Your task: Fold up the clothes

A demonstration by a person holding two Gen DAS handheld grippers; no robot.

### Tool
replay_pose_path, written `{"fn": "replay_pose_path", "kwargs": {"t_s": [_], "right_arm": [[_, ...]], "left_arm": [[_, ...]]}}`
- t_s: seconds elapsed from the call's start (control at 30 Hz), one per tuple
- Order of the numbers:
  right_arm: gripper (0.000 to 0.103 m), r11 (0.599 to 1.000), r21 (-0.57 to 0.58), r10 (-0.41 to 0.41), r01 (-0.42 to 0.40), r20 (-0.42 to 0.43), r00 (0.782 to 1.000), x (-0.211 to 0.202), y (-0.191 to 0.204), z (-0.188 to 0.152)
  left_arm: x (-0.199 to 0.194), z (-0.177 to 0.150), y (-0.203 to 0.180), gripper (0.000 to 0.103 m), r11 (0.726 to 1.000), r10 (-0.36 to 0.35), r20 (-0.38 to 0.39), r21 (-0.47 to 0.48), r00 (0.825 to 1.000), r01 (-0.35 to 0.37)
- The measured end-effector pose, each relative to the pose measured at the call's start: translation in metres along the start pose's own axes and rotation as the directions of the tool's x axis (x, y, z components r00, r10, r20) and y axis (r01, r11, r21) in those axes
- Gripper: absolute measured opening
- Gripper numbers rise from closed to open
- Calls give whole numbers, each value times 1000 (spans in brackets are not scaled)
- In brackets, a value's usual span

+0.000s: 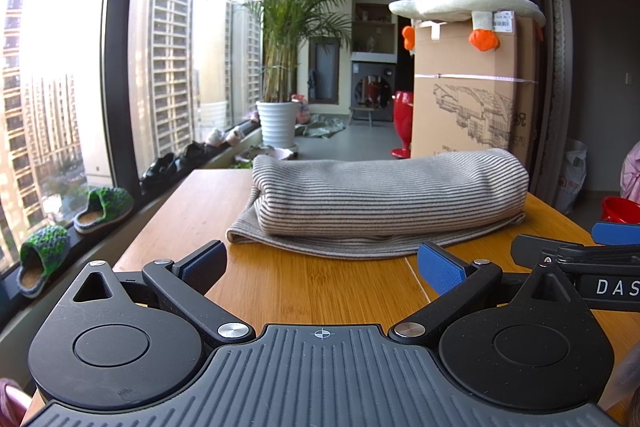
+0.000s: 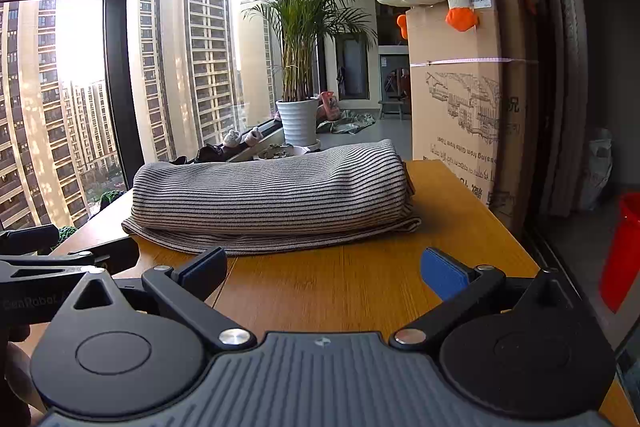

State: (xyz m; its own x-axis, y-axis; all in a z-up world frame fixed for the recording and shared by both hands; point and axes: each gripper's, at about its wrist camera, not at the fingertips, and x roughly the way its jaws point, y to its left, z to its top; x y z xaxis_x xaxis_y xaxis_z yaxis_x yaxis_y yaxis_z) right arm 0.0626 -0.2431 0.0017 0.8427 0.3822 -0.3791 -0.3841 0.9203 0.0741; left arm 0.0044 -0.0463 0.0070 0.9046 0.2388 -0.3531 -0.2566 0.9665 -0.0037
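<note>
Striped garment (image 1: pixel 384 199) folded on bamboo table (image 1: pixel 312 287); left gripper (image 1: pixel 320 267), right gripper (image 2: pixel 324 269) splayed wide, empty (fold looks complete).

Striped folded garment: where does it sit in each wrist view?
Left wrist: striped garment centre, slightly right, on the table beyond the open left gripper.
Right wrist: striped garment centre-left, beyond the open right gripper.
Shared landmark: cardboard box behind its right end.

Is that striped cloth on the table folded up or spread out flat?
Folded. The striped cloth lies on the wooden table as a thick, compact bundle with stacked layers showing at its edge; both grippers are open and apart from it.
</note>
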Motion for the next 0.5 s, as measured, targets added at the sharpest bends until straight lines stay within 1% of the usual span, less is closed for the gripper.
{"fn": "replay_pose_path", "kwargs": {"t_s": [0.5], "right_arm": [[103,1000,5,4,-4,-3,1000,0,-2,1]], "left_arm": [[0,0,0,103,1000,-1,-2,2,1000,1]]}}
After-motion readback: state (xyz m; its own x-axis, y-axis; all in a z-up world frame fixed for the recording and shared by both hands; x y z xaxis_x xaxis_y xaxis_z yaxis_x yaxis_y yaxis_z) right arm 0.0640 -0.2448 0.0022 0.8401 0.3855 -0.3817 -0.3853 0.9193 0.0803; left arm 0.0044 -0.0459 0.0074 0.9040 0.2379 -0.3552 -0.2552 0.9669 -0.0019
